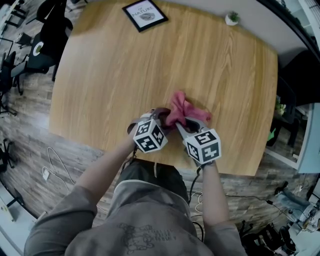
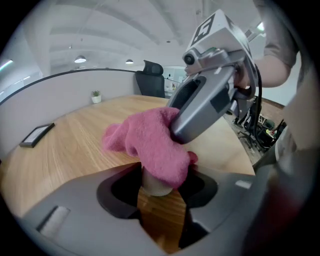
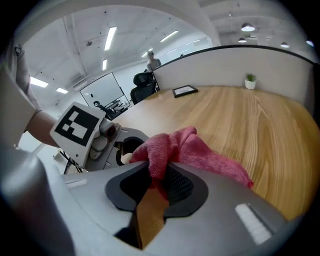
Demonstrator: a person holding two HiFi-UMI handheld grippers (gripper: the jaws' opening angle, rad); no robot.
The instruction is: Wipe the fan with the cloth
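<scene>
A pink cloth (image 1: 182,111) lies bunched on the wooden table (image 1: 150,65) near its front edge. My right gripper (image 1: 189,121) is shut on it, with a fold pinched between its jaws (image 3: 159,176). The rest of the cloth (image 3: 210,155) trails onto the wood. My left gripper (image 1: 160,115) stands close beside it, jaws closed on a small pale cylindrical part of the fan (image 2: 155,186). The cloth (image 2: 150,142) drapes over that part and hides everything above it. The two grippers nearly touch at their tips.
A framed picture (image 1: 145,13) lies at the table's far edge and a small potted plant (image 1: 232,18) stands at the far right. Black office chairs (image 1: 47,30) are off the table's left side. Cables (image 1: 55,165) lie on the floor beside the person.
</scene>
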